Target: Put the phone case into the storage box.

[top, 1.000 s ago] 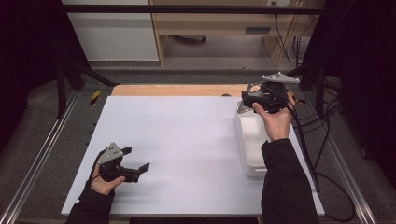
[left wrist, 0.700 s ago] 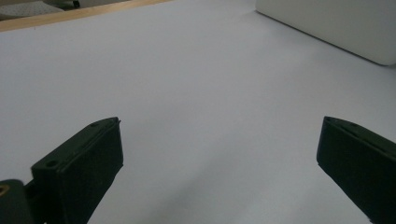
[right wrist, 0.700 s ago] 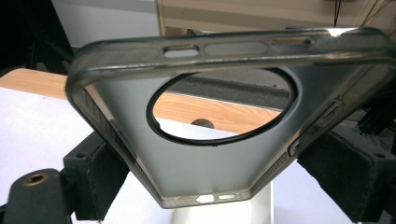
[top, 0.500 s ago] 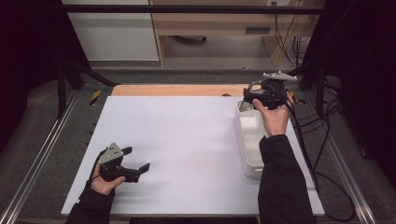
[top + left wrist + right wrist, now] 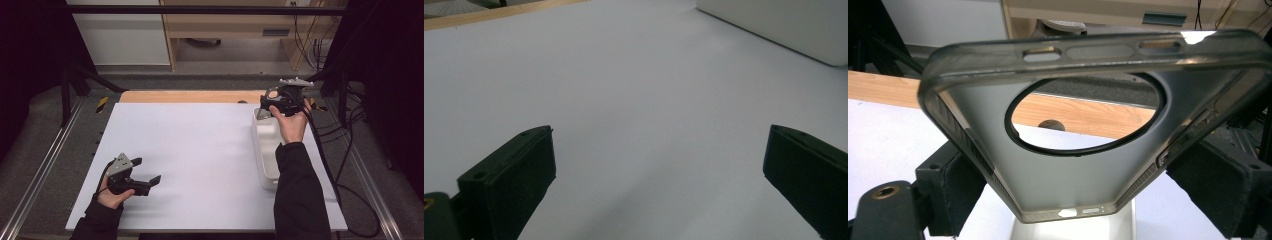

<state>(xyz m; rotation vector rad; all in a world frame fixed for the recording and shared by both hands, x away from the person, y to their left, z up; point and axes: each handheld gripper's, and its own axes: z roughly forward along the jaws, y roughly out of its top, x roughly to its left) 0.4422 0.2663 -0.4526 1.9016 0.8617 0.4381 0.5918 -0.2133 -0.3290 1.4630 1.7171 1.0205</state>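
The right gripper is pinching a translucent grey phone case by its two long sides, jaws pressing in from either edge, and is holding it in the air above the far end of the white tray. In the right gripper view the case is standing up between the jaws, its large round camera cut-out facing the lens and its short end with the small port slots sitting lowest, nearest the gripper body; a pale tray end is showing just below that end. The left gripper is resting on the white table sheet, well apart from the tray and across the table from the right gripper, with its jaws spread wide and nothing between them; ahead of it in its own view the tray wall is lying off to the far right. Judgement: the step in hand is the carry phase, with the case lifted out of the tray and not yet set anywhere. The next move is probably calling for bringing the case toward the open sheet ahead of the left gripper, keeping the squeeze light, since the thin flexible walls are likely bowing or slipping under hard pressure.
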